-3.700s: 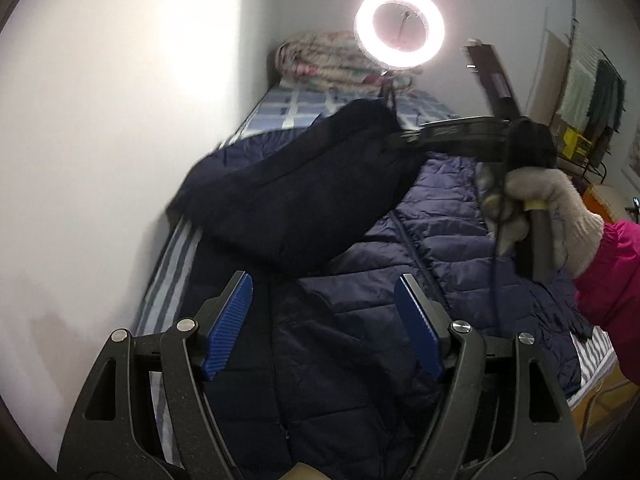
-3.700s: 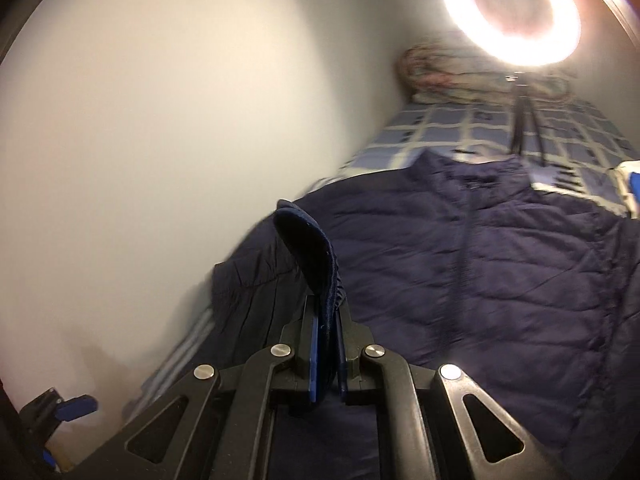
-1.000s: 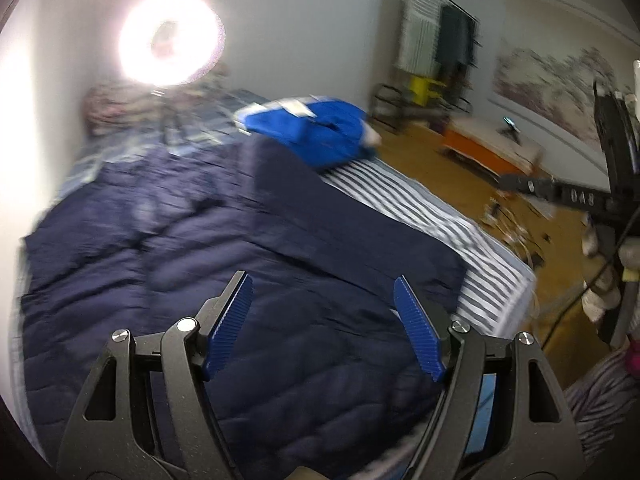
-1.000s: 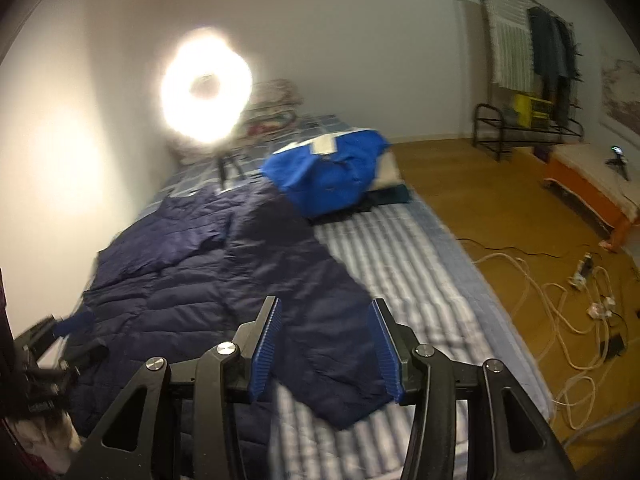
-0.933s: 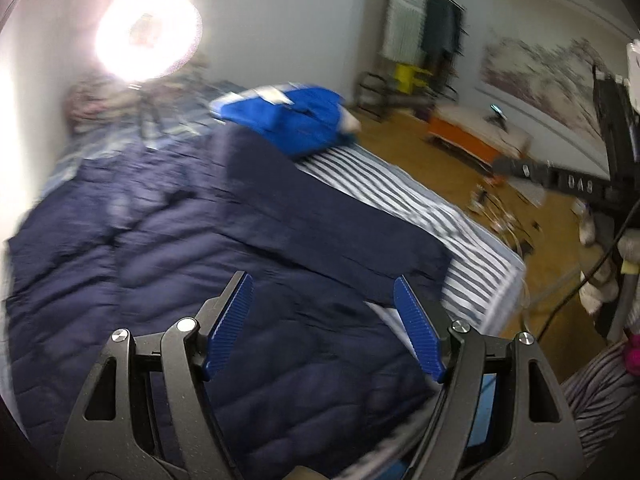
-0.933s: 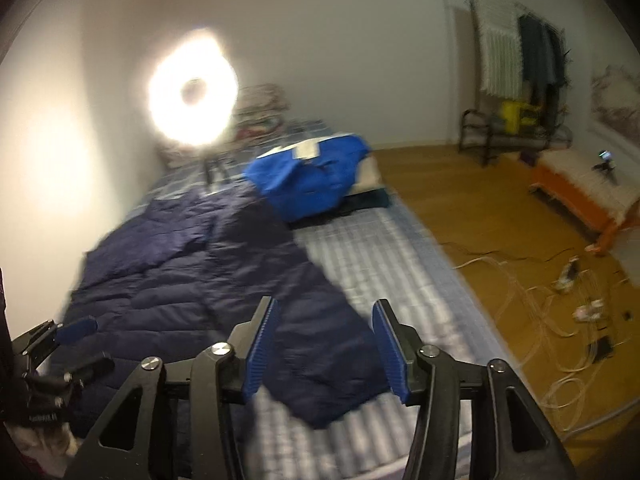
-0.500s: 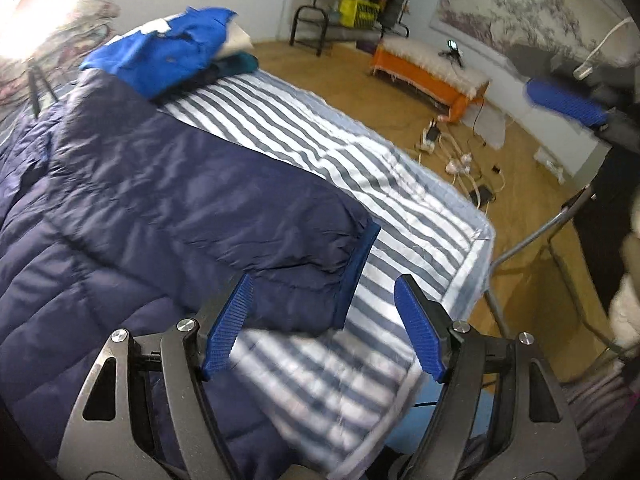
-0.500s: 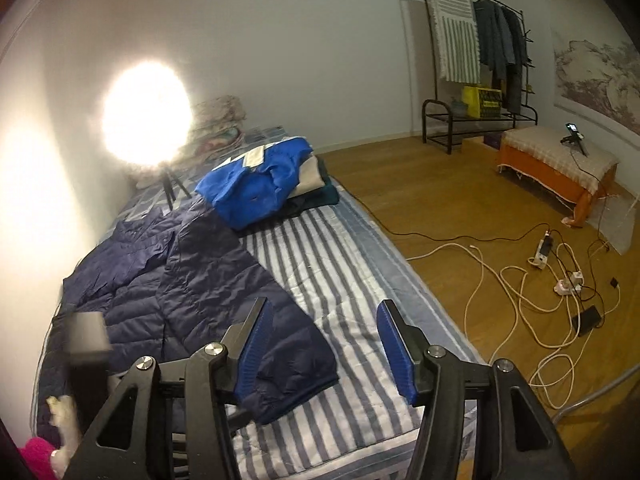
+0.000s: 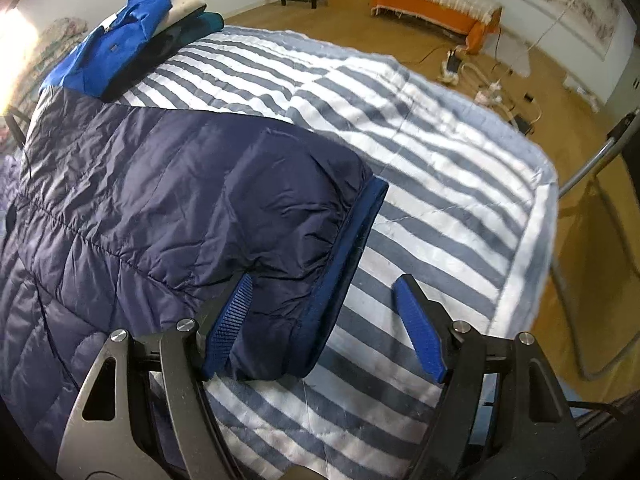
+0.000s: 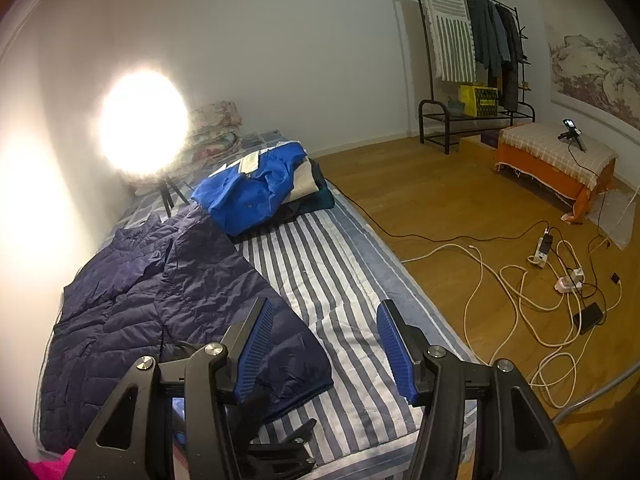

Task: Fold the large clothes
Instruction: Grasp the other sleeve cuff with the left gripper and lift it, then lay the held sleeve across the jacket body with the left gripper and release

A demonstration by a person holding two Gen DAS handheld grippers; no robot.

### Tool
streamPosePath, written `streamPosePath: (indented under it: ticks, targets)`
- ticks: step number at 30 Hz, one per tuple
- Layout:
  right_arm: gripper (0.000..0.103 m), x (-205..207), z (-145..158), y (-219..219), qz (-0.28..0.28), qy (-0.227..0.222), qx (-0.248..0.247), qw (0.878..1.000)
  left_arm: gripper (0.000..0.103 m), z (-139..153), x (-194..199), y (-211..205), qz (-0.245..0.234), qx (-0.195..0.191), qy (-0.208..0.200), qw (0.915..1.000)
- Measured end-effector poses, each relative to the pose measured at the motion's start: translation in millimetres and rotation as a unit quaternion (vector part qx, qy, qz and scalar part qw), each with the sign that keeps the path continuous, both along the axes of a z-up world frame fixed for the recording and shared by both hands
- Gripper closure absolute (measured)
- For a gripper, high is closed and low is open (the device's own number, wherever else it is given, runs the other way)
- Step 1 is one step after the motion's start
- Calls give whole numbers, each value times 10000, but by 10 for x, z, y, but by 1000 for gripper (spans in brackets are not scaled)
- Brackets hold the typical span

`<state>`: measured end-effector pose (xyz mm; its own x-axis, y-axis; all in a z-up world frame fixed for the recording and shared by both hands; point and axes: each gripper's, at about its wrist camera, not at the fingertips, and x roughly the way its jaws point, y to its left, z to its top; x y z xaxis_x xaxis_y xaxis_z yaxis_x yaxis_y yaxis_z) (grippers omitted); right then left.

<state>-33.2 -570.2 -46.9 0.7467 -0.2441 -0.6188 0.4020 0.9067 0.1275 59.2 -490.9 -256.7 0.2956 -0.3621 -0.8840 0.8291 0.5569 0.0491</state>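
A large navy quilted puffer jacket (image 10: 160, 304) lies spread on the striped bed (image 10: 332, 264), along its wall side. One sleeve (image 9: 224, 200) stretches out across the stripes, ending in a blue knit cuff (image 9: 344, 256). My left gripper (image 9: 324, 324) is open and low over the bed, its jaws on either side of that cuff, not closed on it. My right gripper (image 10: 324, 348) is open and empty, held higher above the bed's near end, with the left gripper's black frame below it.
A pile of folded clothes topped by a bright blue garment (image 10: 256, 188) sits at the bed's far side. A glaring ring light on a tripod (image 10: 144, 124) stands by folded quilts. Cables and power strips (image 10: 552, 276) lie on the wooden floor. A clothes rack (image 10: 472, 60) and an orange bench (image 10: 556, 164) stand further off.
The right gripper let go of the other sleeve and now hangs open. The left gripper swung right and came down close over the outstretched sleeve's cuff.
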Motion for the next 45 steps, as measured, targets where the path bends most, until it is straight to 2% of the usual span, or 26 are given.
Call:
streamPosePath:
  ticks: [4,7,9,12,18,24,30,34,39,45]
  targets:
    - [46,-24,22,-43,-71,-80,80,9999,28,-20,1,-72,69,88,-51,9999]
    - [46,-32,35,-74,-101,-128,138,9998,52,3,47,-87,112,-13,71,9999]
    - [46,-23,35,-84,-107,-146,163,9997,82,28,94,-95,126,-67,146,9998]
    - [46,-12,42,-91,-108,-175,209,9996,96,108,162,-55,106,-265,385,9989]
    - [46,10,56,-88,-120,-220,257,9994,99,393,253,161,161,-770,580,9952]
    - [46,125,52,4,-59,-195,263,9994,99,867,511,579,377,-1386,683,9873]
    - [46,350,1,218,96,-48,206,9997,99,1304,911,1180,732,-1831,563,9788]
    - [46,558,-67,407,254,102,146,9995,99,1524,1218,1693,1132,-2070,441,9708]
    - [46,861,-156,693,526,273,97,9982,99,1618,1594,2312,1658,-2185,232,9614]
    - [46,1211,-248,1070,887,402,89,9952,99,1545,1951,2946,2162,-2098,-21,9535]
